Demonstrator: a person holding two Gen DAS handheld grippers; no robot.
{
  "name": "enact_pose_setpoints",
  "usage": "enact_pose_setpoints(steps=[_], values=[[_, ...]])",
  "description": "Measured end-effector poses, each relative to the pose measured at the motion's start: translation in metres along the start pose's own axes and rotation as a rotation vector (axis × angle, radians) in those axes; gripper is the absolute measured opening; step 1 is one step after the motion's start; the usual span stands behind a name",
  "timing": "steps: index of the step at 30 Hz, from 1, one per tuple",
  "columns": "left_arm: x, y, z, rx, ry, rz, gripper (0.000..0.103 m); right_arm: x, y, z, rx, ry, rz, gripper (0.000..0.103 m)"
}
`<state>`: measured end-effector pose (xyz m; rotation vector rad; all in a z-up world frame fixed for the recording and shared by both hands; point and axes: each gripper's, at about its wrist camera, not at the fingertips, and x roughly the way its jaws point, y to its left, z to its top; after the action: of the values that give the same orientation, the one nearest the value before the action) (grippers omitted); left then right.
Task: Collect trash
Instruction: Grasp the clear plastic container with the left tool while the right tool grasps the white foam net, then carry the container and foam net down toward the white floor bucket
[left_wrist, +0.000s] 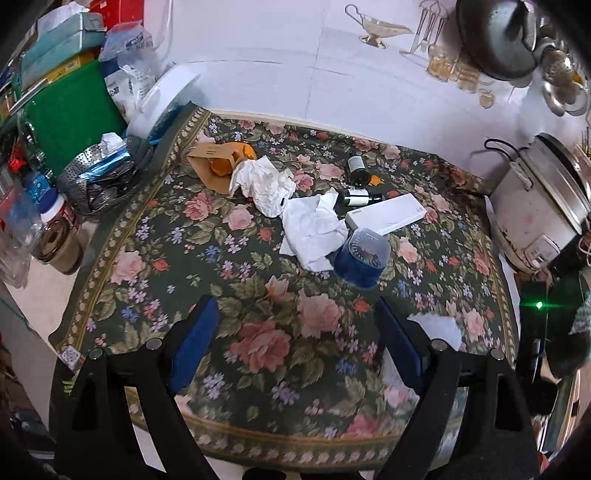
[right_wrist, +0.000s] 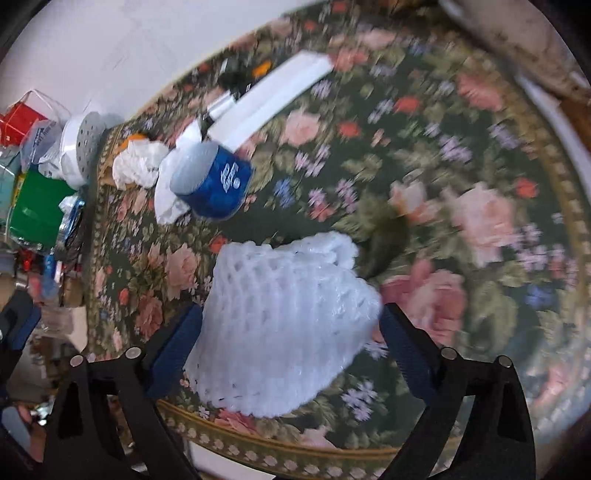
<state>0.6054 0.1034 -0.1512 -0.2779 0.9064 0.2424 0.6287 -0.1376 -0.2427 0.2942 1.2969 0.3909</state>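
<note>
Floral mat (right_wrist: 480, 221) motion-blurred, rice cooker (left_wrist: 543, 206) cut off — right edge

Lighting: even, bright indoor light in both views; shadows soft and short. Left wrist view: sharp centre, strong fisheye bending and dark vignette at corners; a green light flare (left_wrist: 539, 305) at right edge. Right wrist view: heavy motion blur across floral cloth (right_wrist: 461, 177), worst at right; foam net (right_wrist: 280, 317) overexposed.

Both wrist views look down, shared blue cup (left_wrist: 361, 258) (right_wrist: 212, 181), right nearer
</note>
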Motion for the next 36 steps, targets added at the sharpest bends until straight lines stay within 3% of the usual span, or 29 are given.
enact_pose_setpoints(steps=[2,9,12,18,25,33,36], values=[[0.008,-0.006,0.003,0.007,0.013,0.007,0.086,0.003,0.003,0.002,-0.030,0.023,0.013,0.089],[0.033,-0.023,0.015,0.054,0.067,0.015,0.086,-0.006,0.025,0.009,-0.231,0.066,0.032,0.058],[0.044,-0.031,0.025,0.050,0.084,-0.010,0.086,-0.014,0.026,0.016,-0.261,0.061,0.054,0.051],[0.076,-0.060,0.047,0.086,0.123,-0.044,0.086,-0.047,0.012,0.042,-0.275,-0.054,0.054,0.048],[0.132,-0.090,0.057,0.134,0.213,-0.052,0.086,-0.081,-0.023,0.081,-0.235,-0.179,-0.016,0.048],[0.175,-0.101,0.054,0.171,0.262,0.027,0.086,-0.088,-0.052,0.104,-0.217,-0.204,-0.041,0.048],[0.183,-0.104,0.050,0.188,0.277,0.037,0.075,-0.087,-0.058,0.108,-0.206,-0.199,-0.033,0.048]])
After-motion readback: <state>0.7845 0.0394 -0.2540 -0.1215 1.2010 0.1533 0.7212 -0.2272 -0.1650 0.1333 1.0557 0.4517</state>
